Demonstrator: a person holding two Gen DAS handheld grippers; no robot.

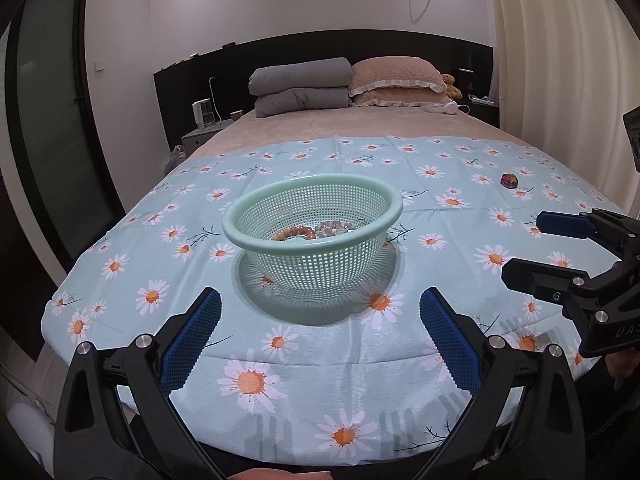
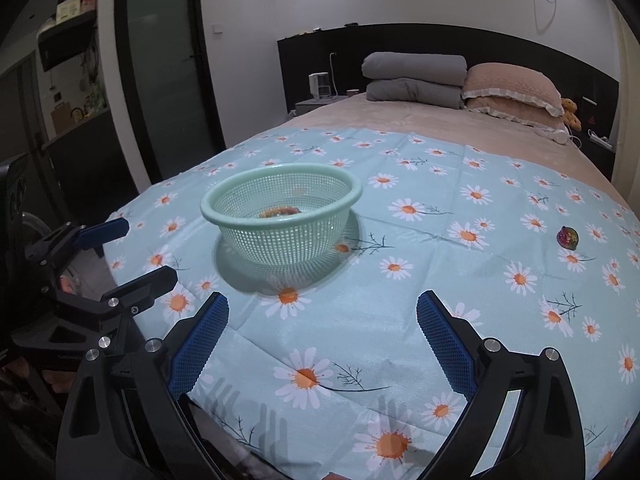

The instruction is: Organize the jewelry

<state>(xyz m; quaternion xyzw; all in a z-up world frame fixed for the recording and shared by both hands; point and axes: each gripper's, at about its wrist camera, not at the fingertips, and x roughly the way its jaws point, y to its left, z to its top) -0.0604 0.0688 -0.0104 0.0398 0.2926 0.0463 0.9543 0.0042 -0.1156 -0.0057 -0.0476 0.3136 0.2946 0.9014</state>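
Jewelry is mostly gathered — beaded bracelets (image 1: 310,232) lie in the green basket (image 1: 280,212) on the bed, one iridescent piece (image 2: 567,237) waits apart on the cloth (image 2: 400,320) — while left claw (image 1: 320,340) and right claw (image 2: 322,344) hover wide open, empty.

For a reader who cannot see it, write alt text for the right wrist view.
A green basket holding beads sits on a daisy cloth over a bed. Open right tongs frame the foreground; a small iridescent trinket lies far right.

Mint-green mesh basket (image 1: 316,216), pale blue daisy-print cloth (image 1: 440,240), iridescent purple trinket (image 1: 509,180), blue-padded fingers (image 1: 192,340)
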